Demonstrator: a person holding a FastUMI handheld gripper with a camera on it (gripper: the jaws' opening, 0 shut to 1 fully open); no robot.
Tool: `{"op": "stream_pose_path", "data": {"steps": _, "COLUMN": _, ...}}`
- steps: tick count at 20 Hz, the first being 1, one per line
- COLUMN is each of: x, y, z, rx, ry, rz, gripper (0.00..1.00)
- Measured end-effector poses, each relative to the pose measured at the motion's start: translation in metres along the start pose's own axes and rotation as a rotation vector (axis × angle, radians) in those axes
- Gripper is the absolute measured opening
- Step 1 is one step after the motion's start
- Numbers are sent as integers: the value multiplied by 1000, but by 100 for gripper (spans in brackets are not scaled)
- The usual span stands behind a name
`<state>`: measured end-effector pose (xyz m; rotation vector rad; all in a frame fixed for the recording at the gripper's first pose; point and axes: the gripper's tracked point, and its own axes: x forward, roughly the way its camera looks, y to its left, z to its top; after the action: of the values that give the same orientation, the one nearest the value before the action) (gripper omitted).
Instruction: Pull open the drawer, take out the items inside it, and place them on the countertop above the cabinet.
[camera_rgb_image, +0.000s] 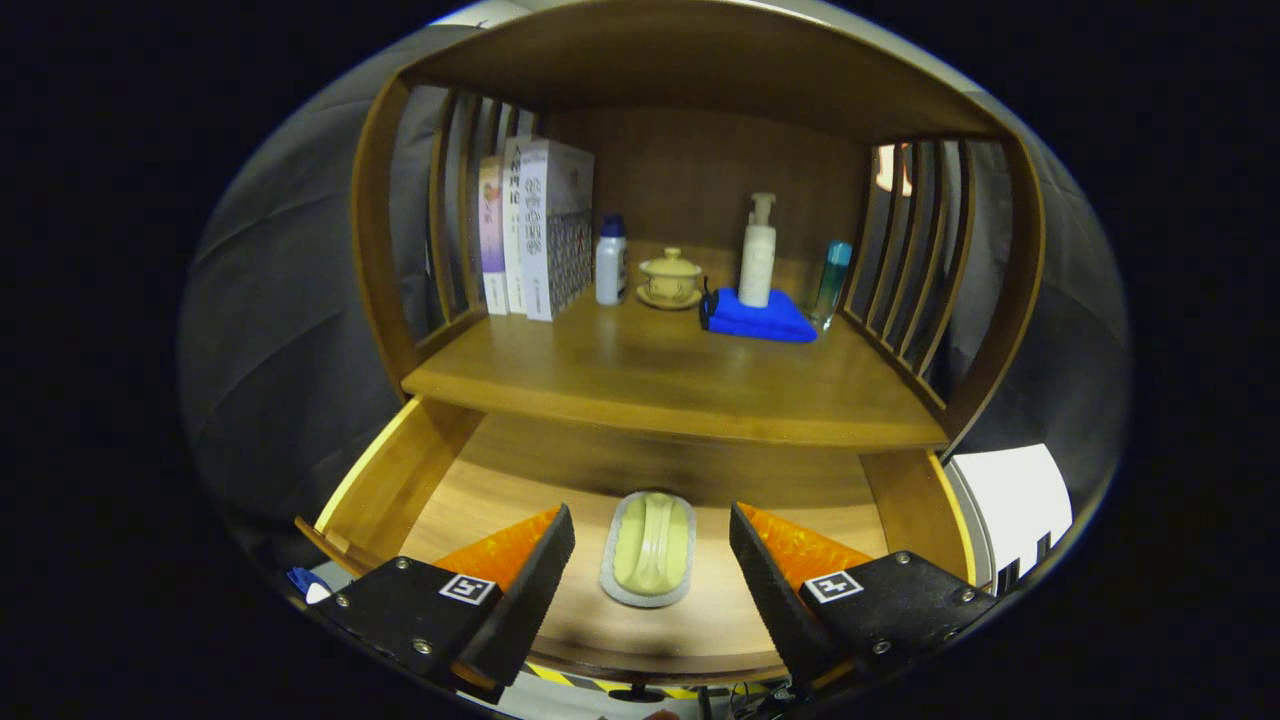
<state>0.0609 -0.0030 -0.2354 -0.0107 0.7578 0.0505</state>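
Drawer (400, 480): pulled open below the countertop (660, 385), wooden floor exposed. Contents: one pale green oval dish (650, 548) with a grey rim, lying flat on the drawer floor. Gripper (650, 565): fingers spread wide, hovering over the drawer with the dish between them, neither finger touching it. Countertop, rear, left to right: a row of upright books (535, 230), a white bottle with a blue cap (610, 262), a small lidded cup on a saucer (670, 278), a white pump bottle (758, 255) standing on a folded blue cloth (762, 318), and a teal bottle (832, 280) just beside the cloth.
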Motion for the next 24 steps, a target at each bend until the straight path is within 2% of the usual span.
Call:
{"op": "stream_pose_path", "data": {"steps": 6, "x": 36, "y": 1, "z": -26, "rx": 69, "ry": 148, "rz": -6, "gripper": 96}}
{"op": "stream_pose_path", "data": {"steps": 12, "x": 57, "y": -3, "z": -45, "rx": 144, "ry": 225, "rz": 0, "gripper": 83}}
{"op": "stream_pose_path", "data": {"steps": 18, "x": 68, "y": -11, "z": -58, "rx": 187, "ry": 252, "rz": -19, "gripper": 55}}
{"op": "stream_pose_path", "data": {"steps": 22, "x": 73, "y": -6, "z": -69, "rx": 146, "ry": 281, "rz": -1, "gripper": 35}}
{"op": "stream_pose_path", "data": {"steps": 23, "x": 72, "y": -7, "z": -68, "rx": 120, "ry": 275, "rz": -8, "gripper": 26}}
{"op": "stream_pose_path", "data": {"steps": 24, "x": 72, "y": -8, "z": -70, "rx": 99, "ry": 273, "rz": -14, "gripper": 24}}
